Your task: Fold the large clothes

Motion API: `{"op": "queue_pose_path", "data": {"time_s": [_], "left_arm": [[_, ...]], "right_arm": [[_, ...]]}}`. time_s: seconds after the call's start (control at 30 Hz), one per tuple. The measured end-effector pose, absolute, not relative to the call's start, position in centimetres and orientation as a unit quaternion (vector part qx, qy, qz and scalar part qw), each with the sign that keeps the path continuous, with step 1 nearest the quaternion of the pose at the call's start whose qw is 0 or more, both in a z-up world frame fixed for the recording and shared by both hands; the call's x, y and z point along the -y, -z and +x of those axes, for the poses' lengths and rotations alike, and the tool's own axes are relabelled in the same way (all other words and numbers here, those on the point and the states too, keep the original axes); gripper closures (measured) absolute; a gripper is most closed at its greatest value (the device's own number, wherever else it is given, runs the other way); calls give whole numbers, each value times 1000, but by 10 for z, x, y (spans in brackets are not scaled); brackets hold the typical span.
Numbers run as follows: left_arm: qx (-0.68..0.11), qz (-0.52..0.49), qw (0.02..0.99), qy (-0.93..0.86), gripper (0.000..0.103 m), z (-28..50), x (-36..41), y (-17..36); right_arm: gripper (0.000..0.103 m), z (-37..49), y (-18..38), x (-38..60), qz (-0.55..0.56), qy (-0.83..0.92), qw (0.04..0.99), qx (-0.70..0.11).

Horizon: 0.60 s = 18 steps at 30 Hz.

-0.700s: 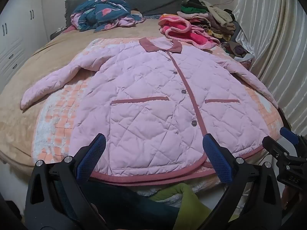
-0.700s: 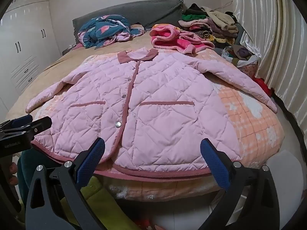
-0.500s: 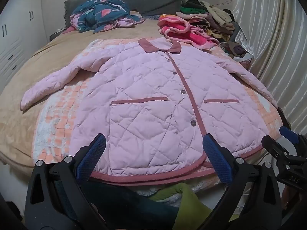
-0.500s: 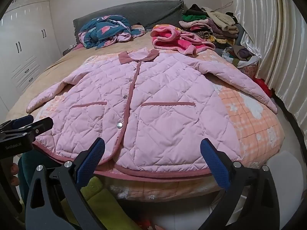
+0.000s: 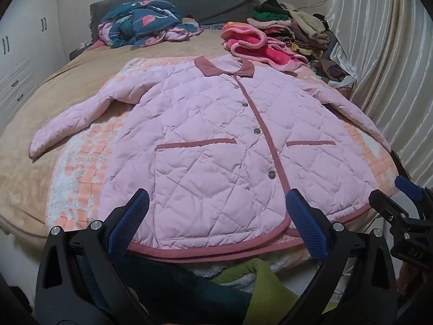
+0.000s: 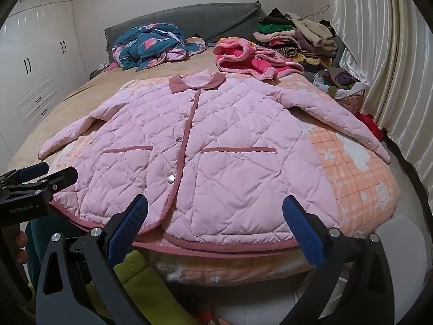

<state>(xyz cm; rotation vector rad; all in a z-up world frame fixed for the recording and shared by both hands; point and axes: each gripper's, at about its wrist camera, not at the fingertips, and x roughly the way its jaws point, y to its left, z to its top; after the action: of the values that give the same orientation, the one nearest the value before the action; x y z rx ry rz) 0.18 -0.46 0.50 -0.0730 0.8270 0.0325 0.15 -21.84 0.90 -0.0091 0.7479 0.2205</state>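
A pink quilted jacket (image 5: 216,140) with dark pink trim lies flat and buttoned on the bed, front up, sleeves spread to both sides; it also shows in the right wrist view (image 6: 216,149). My left gripper (image 5: 216,214) is open and empty, hovering just before the jacket's hem near the left pocket. My right gripper (image 6: 215,216) is open and empty, just before the hem near the right pocket. The right gripper also shows at the right edge of the left wrist view (image 5: 400,203); the left gripper shows at the left edge of the right wrist view (image 6: 40,178).
The jacket lies on an orange checked blanket (image 6: 360,178) over a tan bedspread (image 5: 24,168). A blue floral quilt (image 5: 140,21), a pink fleece garment (image 5: 257,46) and a clothes pile (image 5: 295,27) lie at the head. Curtains (image 6: 392,67) hang right, wardrobes (image 6: 32,67) stand left.
Both views have shifted very slightly; the jacket sits a little lower in them. Both grippers stay open and nothing on the bed has moved.
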Motion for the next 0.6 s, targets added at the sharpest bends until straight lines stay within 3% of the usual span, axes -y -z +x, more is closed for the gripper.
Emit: {"op": "queue_pose_path", "data": {"time_s": [0.6], "left_arm": [[-400,-34,916,-16,8,-1,4,-8]], "right_arm": [[4,2,-10,218,-5,-107,925,-364]]}}
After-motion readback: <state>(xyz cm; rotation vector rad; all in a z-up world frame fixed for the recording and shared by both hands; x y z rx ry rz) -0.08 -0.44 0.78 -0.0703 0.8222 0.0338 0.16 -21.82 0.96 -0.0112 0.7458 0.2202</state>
